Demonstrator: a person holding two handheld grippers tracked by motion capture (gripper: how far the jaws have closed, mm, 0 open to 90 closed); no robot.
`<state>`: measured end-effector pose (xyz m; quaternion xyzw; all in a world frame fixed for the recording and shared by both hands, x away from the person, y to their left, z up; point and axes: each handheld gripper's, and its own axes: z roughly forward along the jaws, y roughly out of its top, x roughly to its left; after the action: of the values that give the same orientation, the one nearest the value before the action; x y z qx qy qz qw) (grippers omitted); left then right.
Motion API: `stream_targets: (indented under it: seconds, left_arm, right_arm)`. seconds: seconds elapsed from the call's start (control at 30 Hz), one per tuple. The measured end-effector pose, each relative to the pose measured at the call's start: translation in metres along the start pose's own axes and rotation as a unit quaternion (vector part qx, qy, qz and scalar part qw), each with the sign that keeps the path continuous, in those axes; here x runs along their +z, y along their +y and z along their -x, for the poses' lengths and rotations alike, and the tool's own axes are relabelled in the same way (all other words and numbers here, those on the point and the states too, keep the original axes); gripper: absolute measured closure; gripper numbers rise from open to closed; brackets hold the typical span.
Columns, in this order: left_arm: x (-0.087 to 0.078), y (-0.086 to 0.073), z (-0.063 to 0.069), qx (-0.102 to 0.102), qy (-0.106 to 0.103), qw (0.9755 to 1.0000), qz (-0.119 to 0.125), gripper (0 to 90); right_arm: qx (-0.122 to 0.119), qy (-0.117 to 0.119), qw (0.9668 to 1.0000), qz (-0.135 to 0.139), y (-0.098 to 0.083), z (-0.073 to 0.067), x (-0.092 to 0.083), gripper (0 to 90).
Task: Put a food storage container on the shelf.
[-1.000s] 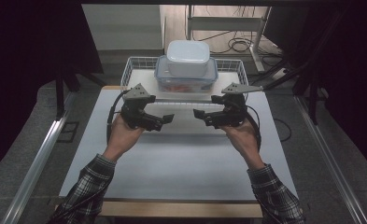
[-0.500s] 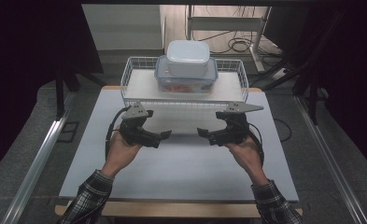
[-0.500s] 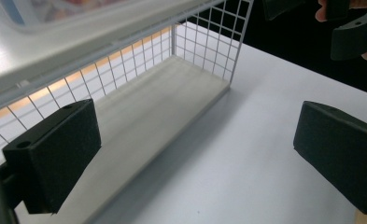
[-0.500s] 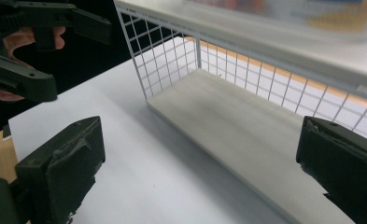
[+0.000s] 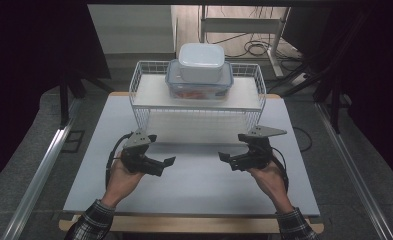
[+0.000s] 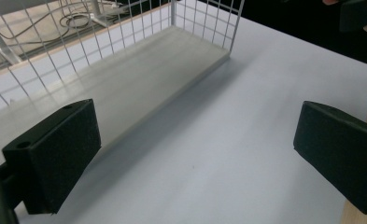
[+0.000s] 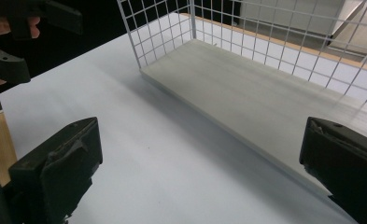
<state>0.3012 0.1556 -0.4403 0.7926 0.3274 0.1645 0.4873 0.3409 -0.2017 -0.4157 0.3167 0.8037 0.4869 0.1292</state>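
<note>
The left gripper [image 5: 160,164] and the right gripper [image 5: 232,161] hover low over the near half of the white table [image 5: 194,185], facing each other, well apart, each with its jaws spread wide and nothing between them. The right gripper's jaws have just been opening. At the far side of the table stands a white wire rack [image 5: 144,92] with a pale shelf. On that shelf sits a clear lidded container [image 5: 176,86], something reddish inside, perhaps food, and a smaller white container [image 5: 201,61] rests on its lid. Both grippers are near the rack's front without touching it.
</note>
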Motion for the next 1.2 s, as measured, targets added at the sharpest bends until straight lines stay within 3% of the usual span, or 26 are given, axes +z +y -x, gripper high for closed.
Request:
stream_targets:
  seconds: [0.47, 0.83, 1.2]
  left_arm:
    - [-0.005, -0.045, 0.007, -0.004, 0.033, 0.9992, -0.021, 0.9]
    - [-0.001, -0.072, 0.010, -0.016, 0.035, 0.9986, -0.036, 0.9]
    - [0.009, -0.089, 0.011, -0.010, 0.037, 0.9960, -0.081, 0.9]
  right_arm:
    - [0.010, -0.021, 0.9997, -0.011, -0.040, 0.000, -0.006, 0.0]
    - [0.006, -0.029, 0.9991, -0.031, -0.067, -0.007, -0.004, 0.0]
    - [0.020, -0.029, 0.9965, -0.076, -0.091, -0.005, 0.005, 0.0]
